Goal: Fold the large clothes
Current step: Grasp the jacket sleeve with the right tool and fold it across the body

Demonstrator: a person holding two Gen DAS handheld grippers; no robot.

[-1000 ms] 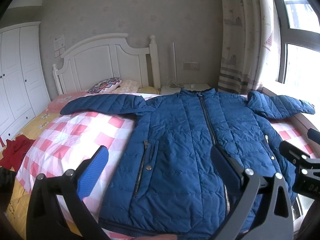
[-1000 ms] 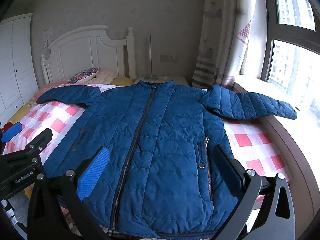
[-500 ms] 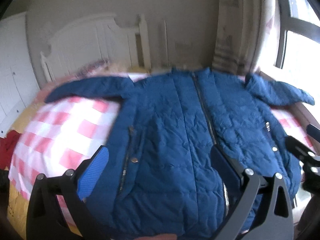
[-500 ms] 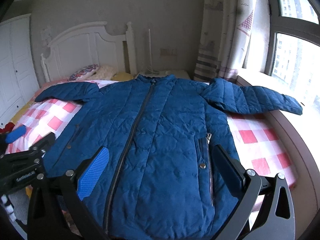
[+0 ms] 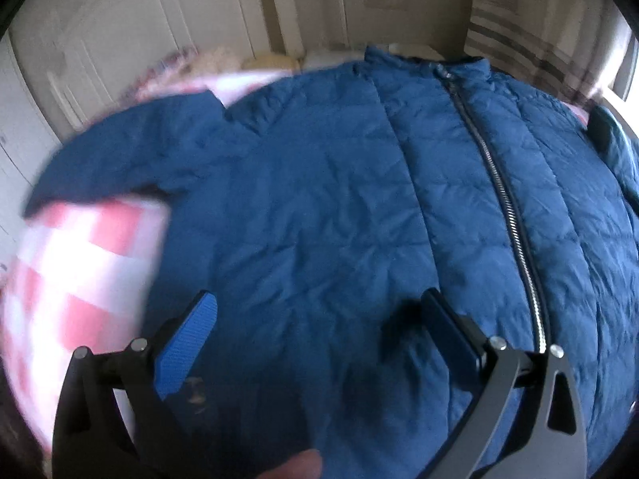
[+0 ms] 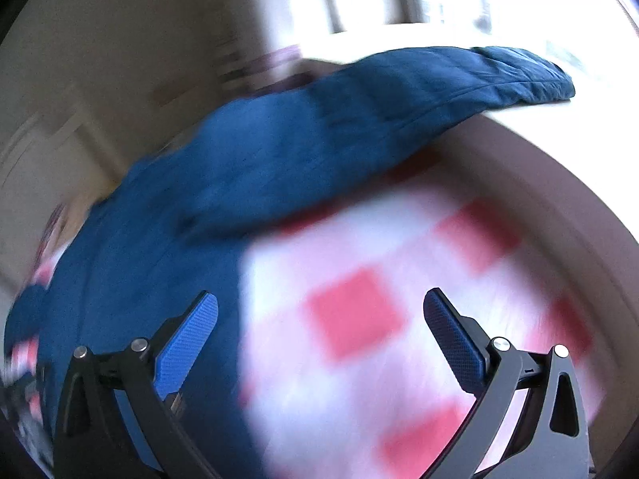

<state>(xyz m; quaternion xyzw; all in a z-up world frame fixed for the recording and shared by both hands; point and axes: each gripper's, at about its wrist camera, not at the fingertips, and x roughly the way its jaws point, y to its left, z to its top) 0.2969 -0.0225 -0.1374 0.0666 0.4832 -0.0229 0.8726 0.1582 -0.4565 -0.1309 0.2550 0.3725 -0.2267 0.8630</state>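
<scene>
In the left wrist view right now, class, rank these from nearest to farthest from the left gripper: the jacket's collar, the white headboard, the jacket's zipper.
Measured from the left gripper:
1. Zipper: on the right, its lower end running down beside the right finger.
2. Collar: at the jacket's far end, above the zipper's top.
3. Headboard: beyond the jacket, upper left, blurred.

A blue jacket is seen laid flat, zipped, on a pink checked bedspread. The left gripper is held spread wide above it.
</scene>
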